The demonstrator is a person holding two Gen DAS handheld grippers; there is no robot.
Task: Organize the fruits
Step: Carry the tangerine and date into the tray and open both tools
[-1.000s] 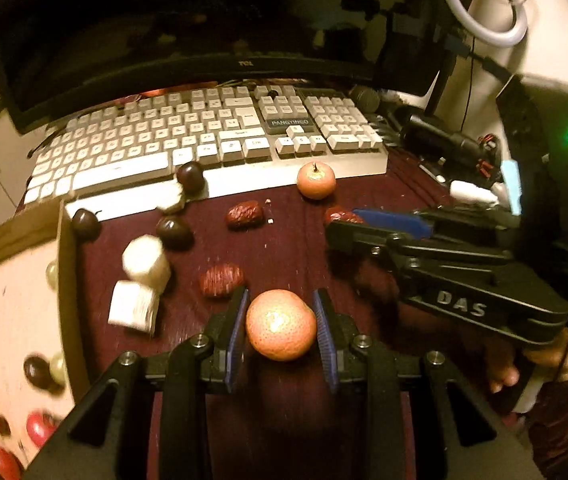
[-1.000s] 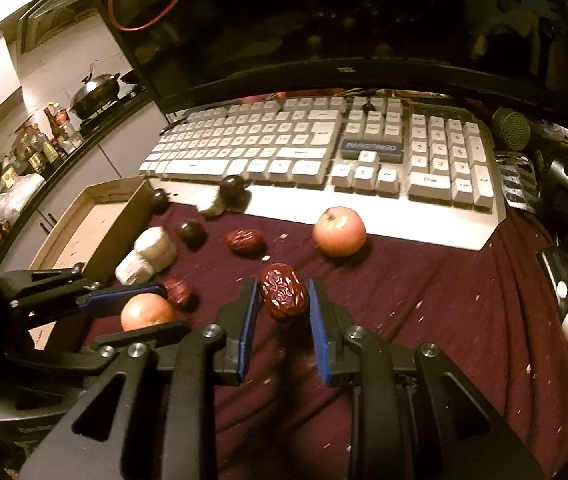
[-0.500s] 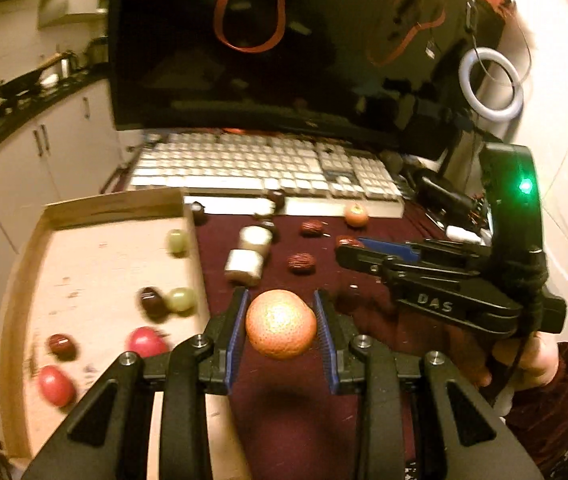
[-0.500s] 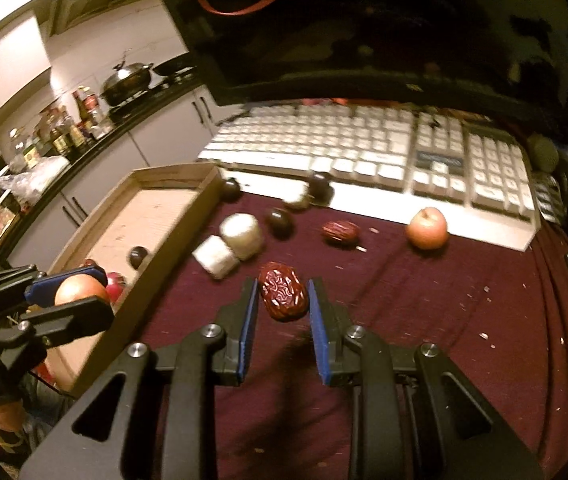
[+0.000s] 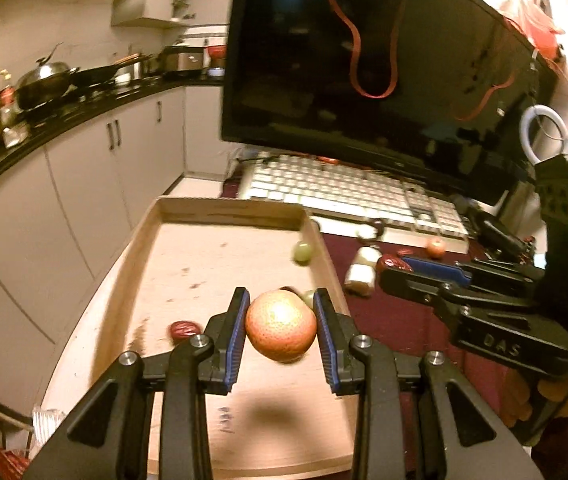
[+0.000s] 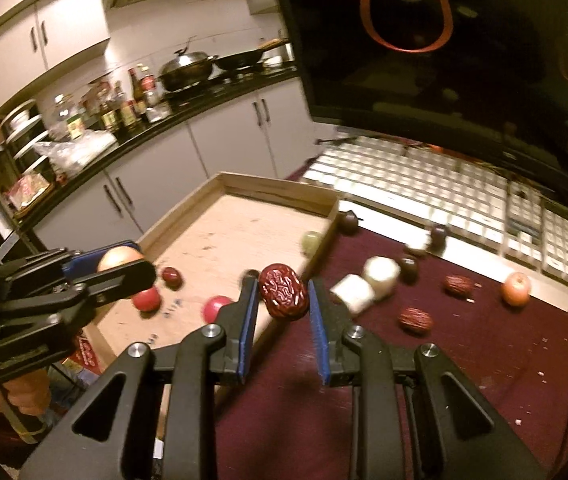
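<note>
My left gripper (image 5: pixel 281 332) is shut on an orange tangerine (image 5: pixel 281 327) and holds it above the wooden tray (image 5: pixel 188 256). It also shows in the right wrist view (image 6: pixel 120 266), over the tray's near left part. My right gripper (image 6: pixel 284 300) is shut on a wrinkled red date (image 6: pixel 284 291) and holds it in the air over the tray's right wall (image 6: pixel 320 240). The tray holds a green grape (image 5: pixel 303 251), a red date (image 5: pixel 182 330) and two red round fruits (image 6: pixel 147 299).
On the dark red cloth (image 6: pixel 464 352) lie two white chunks (image 6: pixel 368 282), two red dates (image 6: pixel 416 319), several dark round fruits (image 6: pixel 408 268) and a small orange fruit (image 6: pixel 516 289). A white keyboard (image 6: pixel 444 188) and a monitor (image 5: pixel 384 64) stand behind. Kitchen cabinets are at left.
Both grippers have risen and swung left with their fruits. The left now holds the tangerine over the tray; the right has carried the date to the tray's right wall.
</note>
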